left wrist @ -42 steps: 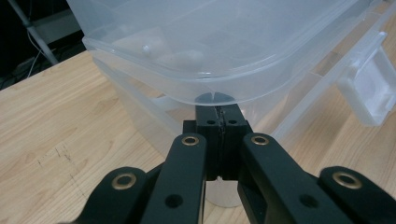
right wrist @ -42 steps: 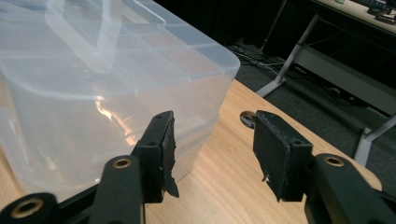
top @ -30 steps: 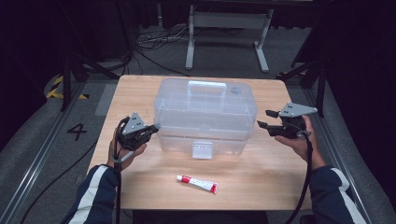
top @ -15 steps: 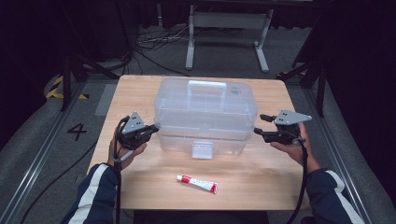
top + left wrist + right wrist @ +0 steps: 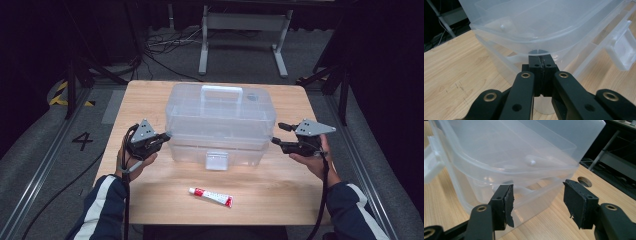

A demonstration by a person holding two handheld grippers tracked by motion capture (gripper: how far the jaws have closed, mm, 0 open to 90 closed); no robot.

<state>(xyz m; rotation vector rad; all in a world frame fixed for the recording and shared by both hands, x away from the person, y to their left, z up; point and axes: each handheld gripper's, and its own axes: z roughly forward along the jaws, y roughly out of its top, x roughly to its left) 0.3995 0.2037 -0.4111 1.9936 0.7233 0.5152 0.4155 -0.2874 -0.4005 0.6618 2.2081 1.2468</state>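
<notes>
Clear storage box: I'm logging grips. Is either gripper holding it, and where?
Neither holds the clear box. Left gripper is shut beside its end; right gripper is open.

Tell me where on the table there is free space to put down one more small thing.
Free: the front left corner of the table, left of the tube; the front right corner, right of it; and a strip behind the clear box. Crowded: both ends of the box, where the hand-held grippers sit.

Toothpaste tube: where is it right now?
In the high view the toothpaste tube lies flat on the wooden table near its front edge, just in front of the clear plastic box and its latch, roughly midway between the two hands.
</notes>
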